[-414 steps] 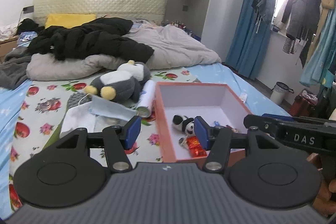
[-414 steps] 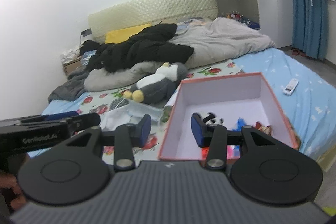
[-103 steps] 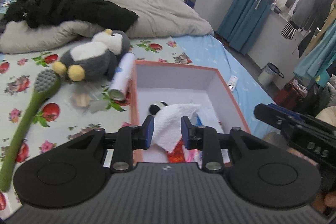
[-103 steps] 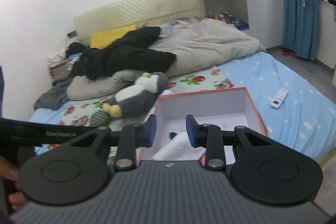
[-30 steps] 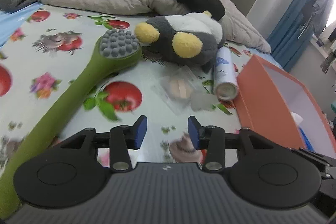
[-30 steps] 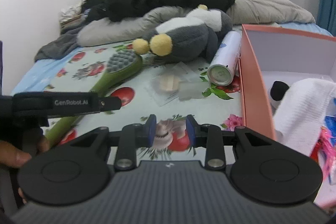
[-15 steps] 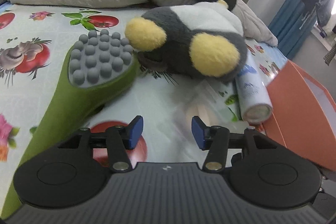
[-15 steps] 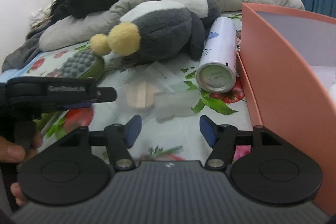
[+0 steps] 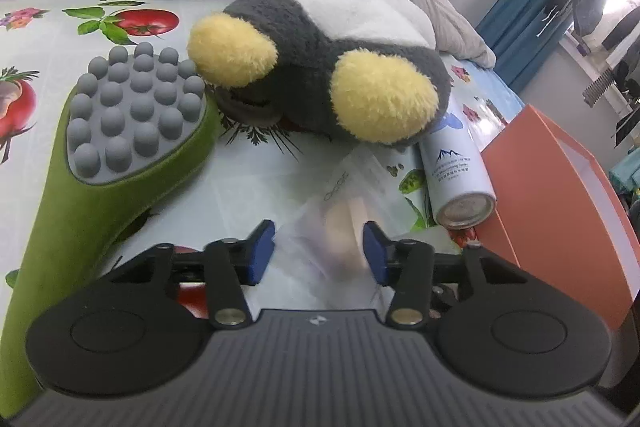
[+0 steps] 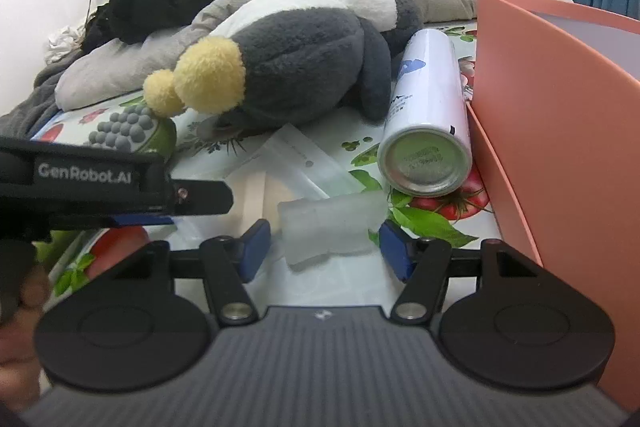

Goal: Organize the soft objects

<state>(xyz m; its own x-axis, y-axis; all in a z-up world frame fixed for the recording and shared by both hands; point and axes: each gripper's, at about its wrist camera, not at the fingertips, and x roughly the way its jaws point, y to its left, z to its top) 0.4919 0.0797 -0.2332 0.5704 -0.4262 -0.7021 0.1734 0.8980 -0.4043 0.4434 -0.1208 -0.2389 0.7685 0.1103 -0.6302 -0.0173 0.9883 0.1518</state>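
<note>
Translucent soft plastic pouch (image 10: 330, 227), long axis crosswise: we find it between our closing, not-yet-gripping right gripper (image 10: 326, 249); left gripper (image 9: 318, 253) closing over clear flat packet (image 9: 340, 195).

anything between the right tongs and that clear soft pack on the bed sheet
Nothing visible. The clear soft pack lies right ahead of the right tongs, roughly between the blue pads, which are closing without touching it. The spray can lies just beyond it and the orange box off to the side.

Right tool (image 10: 324, 249) closing around pouch (image 10: 330, 229).
</note>
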